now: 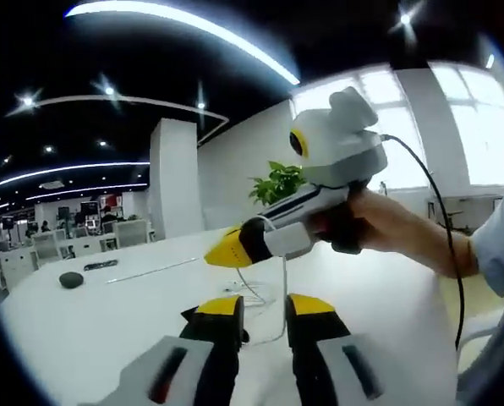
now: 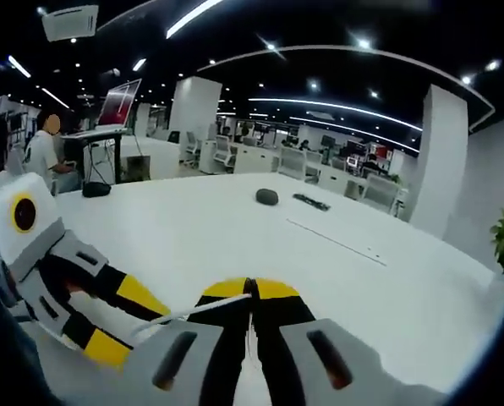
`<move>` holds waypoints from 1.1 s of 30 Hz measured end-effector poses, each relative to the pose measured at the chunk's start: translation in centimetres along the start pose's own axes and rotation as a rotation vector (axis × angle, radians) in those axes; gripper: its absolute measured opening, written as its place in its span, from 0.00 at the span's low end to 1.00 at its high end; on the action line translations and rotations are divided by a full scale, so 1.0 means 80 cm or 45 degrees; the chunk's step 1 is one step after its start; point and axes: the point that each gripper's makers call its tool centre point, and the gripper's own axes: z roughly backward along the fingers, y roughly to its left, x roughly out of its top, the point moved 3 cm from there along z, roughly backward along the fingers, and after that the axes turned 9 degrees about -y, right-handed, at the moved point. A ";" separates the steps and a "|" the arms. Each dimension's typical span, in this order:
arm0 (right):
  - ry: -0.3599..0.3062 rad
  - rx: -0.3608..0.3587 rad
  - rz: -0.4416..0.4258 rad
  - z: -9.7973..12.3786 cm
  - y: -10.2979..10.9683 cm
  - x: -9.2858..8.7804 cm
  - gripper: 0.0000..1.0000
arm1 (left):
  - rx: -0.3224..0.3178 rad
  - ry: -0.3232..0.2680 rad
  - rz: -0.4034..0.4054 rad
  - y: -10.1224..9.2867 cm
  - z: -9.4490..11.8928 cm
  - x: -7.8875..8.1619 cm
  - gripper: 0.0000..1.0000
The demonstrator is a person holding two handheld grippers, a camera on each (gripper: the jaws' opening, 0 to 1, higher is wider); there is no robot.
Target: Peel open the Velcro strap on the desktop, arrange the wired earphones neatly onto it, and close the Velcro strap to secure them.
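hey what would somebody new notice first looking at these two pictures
In the left gripper view, the right gripper held in a person's hand cuts across the middle, a thin white earphone cable hanging from its shut tip. In the right gripper view, the left gripper lies low over the white desk.

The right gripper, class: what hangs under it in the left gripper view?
A thin white earphone cable drops from the right gripper toward the white table. Its lower end is hidden behind the left gripper.

A broad white desktop (image 2: 235, 237) carries a dark rounded object (image 2: 267, 196), a flat black strip (image 2: 310, 201) and white earphone cable (image 1: 269, 296)
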 end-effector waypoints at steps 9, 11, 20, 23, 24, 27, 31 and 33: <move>0.002 0.010 -0.002 0.015 0.004 -0.002 0.03 | -0.003 0.009 -0.104 0.000 0.001 0.000 0.19; 0.002 0.018 -0.005 0.018 0.005 -0.003 0.03 | -0.008 0.009 -0.118 0.000 0.002 0.001 0.17; 0.007 0.036 -0.029 0.025 0.008 -0.008 0.03 | 0.017 -0.002 -0.148 0.012 0.011 0.005 0.11; 0.006 0.047 -0.044 0.026 0.009 -0.010 0.03 | 0.025 -0.006 -0.156 0.017 0.013 0.008 0.09; 0.006 0.052 -0.050 0.026 0.010 -0.011 0.03 | 0.028 -0.009 -0.159 0.018 0.015 0.009 0.09; 0.006 0.062 -0.058 0.027 0.012 -0.013 0.03 | 0.037 -0.015 -0.171 0.022 0.017 0.012 0.08; 0.001 0.071 -0.049 0.029 0.014 -0.015 0.04 | 0.047 -0.024 -0.184 0.026 0.020 0.017 0.06; -0.002 0.078 -0.048 0.030 0.015 -0.017 0.04 | 0.046 -0.030 -0.179 0.028 0.022 0.021 0.06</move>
